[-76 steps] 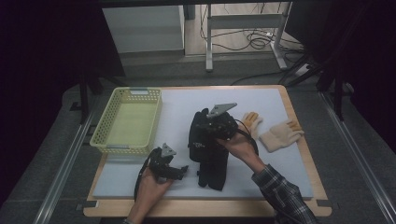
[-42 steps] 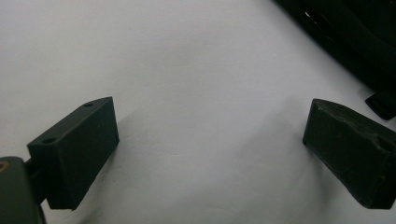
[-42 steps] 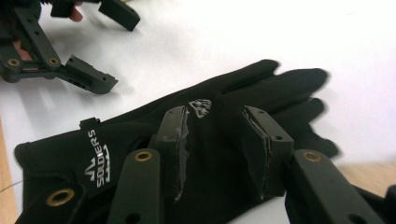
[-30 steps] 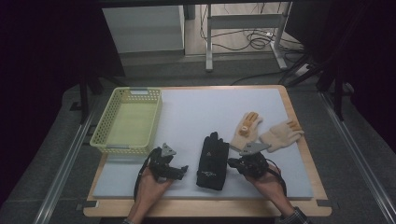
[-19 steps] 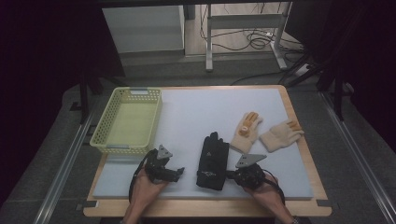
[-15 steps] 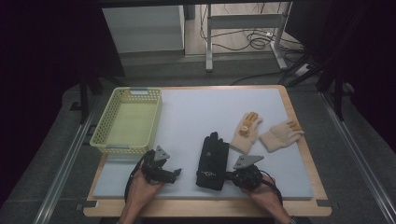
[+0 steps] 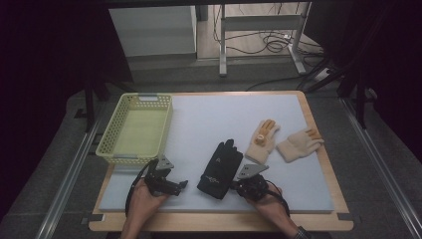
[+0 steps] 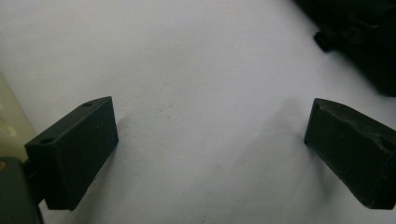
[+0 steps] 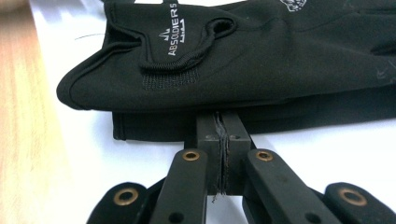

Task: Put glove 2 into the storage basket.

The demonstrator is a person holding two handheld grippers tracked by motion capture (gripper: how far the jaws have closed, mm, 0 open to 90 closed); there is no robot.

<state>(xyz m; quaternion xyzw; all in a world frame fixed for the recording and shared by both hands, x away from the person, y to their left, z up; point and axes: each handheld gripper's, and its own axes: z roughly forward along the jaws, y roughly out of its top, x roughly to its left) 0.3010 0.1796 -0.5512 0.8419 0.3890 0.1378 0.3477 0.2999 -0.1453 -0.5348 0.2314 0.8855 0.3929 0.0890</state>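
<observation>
Both tongs rest low at the table's (image 7: 318, 149) near edge. Right gripper (image 9: 219, 126) is closed, its tips touching the black gloves' (image 7: 220, 169) cuff edge, pinching nothing visible. Left gripper (image 7: 180, 185) stands wide open over bare mat, holding nothing.

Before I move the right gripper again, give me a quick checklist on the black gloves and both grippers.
1. Right gripper shut at the black gloves' edge: ok.
2. Fabric actually caught between its pads: cannot tell, the tips sit under the glove edge.
3. Gloves stacked and lying flat on the mat: ok.
4. Left gripper open with nothing between its jaws: ok.
5. Yellow basket free to receive: ok.
6. Tan gloves clear of the black pair: ok.
</observation>
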